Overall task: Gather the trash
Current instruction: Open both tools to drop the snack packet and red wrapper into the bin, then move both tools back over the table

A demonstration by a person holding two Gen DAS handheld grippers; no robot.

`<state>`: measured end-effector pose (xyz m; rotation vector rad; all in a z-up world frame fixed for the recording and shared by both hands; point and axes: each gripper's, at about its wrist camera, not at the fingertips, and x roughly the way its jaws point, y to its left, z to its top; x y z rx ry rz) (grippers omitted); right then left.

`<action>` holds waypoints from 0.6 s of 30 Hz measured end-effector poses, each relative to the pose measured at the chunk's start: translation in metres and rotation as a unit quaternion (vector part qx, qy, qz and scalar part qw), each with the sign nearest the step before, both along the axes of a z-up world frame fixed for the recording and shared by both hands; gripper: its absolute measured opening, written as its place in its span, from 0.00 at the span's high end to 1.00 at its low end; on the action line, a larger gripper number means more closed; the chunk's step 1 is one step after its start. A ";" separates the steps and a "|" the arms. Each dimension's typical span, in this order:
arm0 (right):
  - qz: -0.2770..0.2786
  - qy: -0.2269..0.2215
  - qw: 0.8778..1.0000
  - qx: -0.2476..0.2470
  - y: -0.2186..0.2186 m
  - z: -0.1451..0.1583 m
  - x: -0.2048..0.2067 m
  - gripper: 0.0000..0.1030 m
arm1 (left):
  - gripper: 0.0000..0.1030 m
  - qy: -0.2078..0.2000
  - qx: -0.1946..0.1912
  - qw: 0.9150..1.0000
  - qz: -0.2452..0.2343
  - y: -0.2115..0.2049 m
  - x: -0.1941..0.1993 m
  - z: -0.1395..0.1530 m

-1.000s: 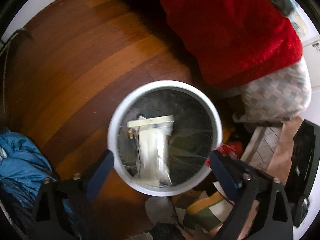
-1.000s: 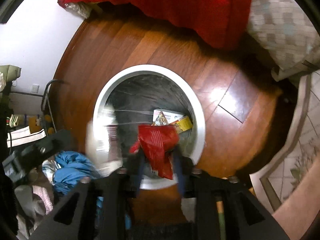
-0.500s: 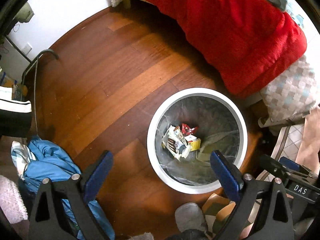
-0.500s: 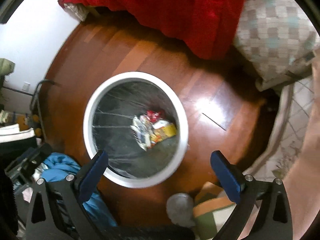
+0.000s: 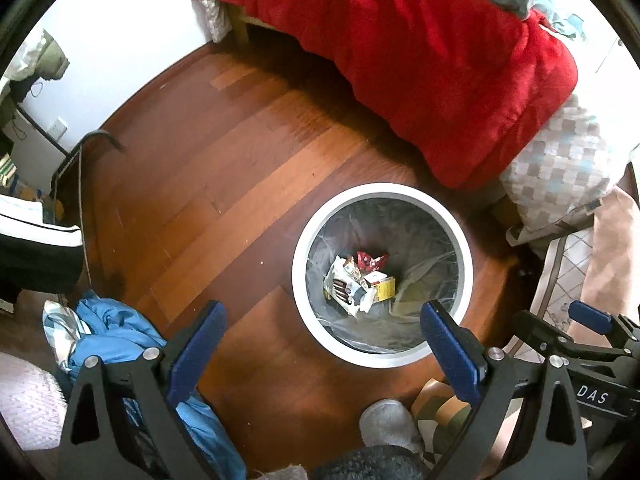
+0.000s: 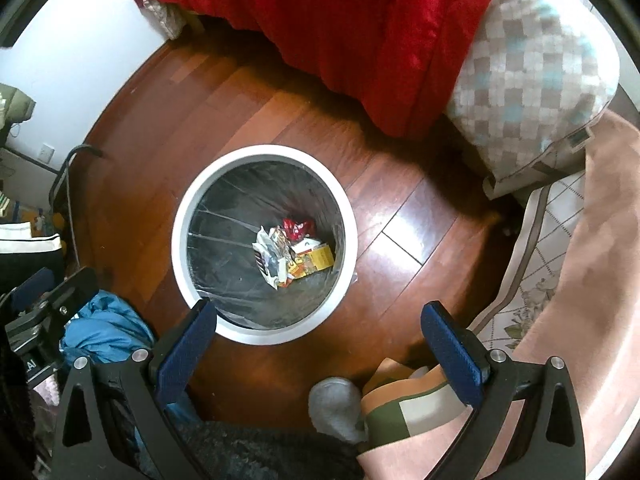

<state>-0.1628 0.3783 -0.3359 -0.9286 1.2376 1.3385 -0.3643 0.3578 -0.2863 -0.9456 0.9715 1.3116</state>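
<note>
A round white trash bin (image 5: 298,264) (image 6: 352,240) with a clear liner stands on the wooden floor. At its bottom lie a crumpled red wrapper (image 5: 372,260) (image 6: 297,227), a silver-white wrapper (image 5: 344,282) (image 6: 270,254) and a yellow packet (image 5: 386,288) (image 6: 320,258). My left gripper (image 5: 322,346) hangs open high above the floor, just left of the bin's near rim, with nothing between its blue pads. My right gripper (image 6: 320,340) is also open and empty above the bin's near rim. The right gripper's fingertips (image 5: 590,318) show at the left view's right edge.
A bed with a red blanket (image 5: 440,60) (image 6: 352,20) and a checked pillow (image 6: 532,72) stands beyond the bin. Blue clothing (image 5: 116,340) (image 6: 104,332) lies on the floor at left. A patterned rug (image 6: 528,272) and pink fabric (image 6: 580,320) lie at right. A grey slipper (image 6: 338,408) is near.
The right gripper opened and let the red wrapper fall; the silver-white wrapper also dropped. Both now lie in the bin. Both grippers have risen, so the bin looks smaller.
</note>
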 end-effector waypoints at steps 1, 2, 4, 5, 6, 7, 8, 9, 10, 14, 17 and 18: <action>-0.001 0.001 1.000 0.005 -0.002 0.006 0.000 0.00 | 0.04 0.000 0.004 1.000 -0.002 -0.003 0.000 0.006; -0.001 0.002 1.000 0.009 -0.004 0.011 0.000 0.00 | 0.04 -0.001 0.008 1.000 -0.003 -0.006 0.000 0.011; -0.003 0.005 1.000 0.021 -0.011 0.028 0.002 0.00 | 0.04 -0.004 0.023 1.000 -0.006 -0.014 0.001 0.027; -0.002 0.006 1.000 0.029 -0.016 0.036 0.003 0.00 | 0.04 -0.006 0.029 1.000 -0.008 -0.017 0.001 0.034; -0.004 0.009 0.999 0.037 -0.020 0.046 0.005 0.00 | 0.04 -0.009 0.038 0.999 -0.010 -0.023 0.002 0.044; -0.006 0.013 0.999 0.047 -0.026 0.059 0.008 0.00 | 0.04 -0.010 0.044 0.999 -0.012 -0.027 0.003 0.053; -0.008 0.015 0.998 0.054 -0.031 0.066 0.010 0.00 | 0.04 -0.013 0.054 0.998 -0.016 -0.033 0.004 0.064; -0.013 0.021 0.998 0.065 -0.039 0.080 0.015 0.00 | 0.04 -0.015 0.062 0.998 -0.018 -0.038 0.006 0.073; -0.017 0.027 0.997 0.071 -0.043 0.090 0.018 0.00 | 0.04 -0.018 0.068 0.997 -0.019 -0.043 0.008 0.082; -0.046 0.061 0.991 0.108 -0.076 0.137 0.045 0.00 | 0.04 -0.024 0.094 0.995 -0.033 -0.066 0.027 0.117; -0.077 0.084 0.984 0.134 -0.107 0.170 0.076 0.00 | 0.04 -0.037 0.112 0.991 -0.060 -0.086 0.056 0.138; -0.090 0.087 0.982 0.144 -0.123 0.183 0.092 0.00 | 0.04 -0.042 0.117 0.990 -0.074 -0.093 0.071 0.143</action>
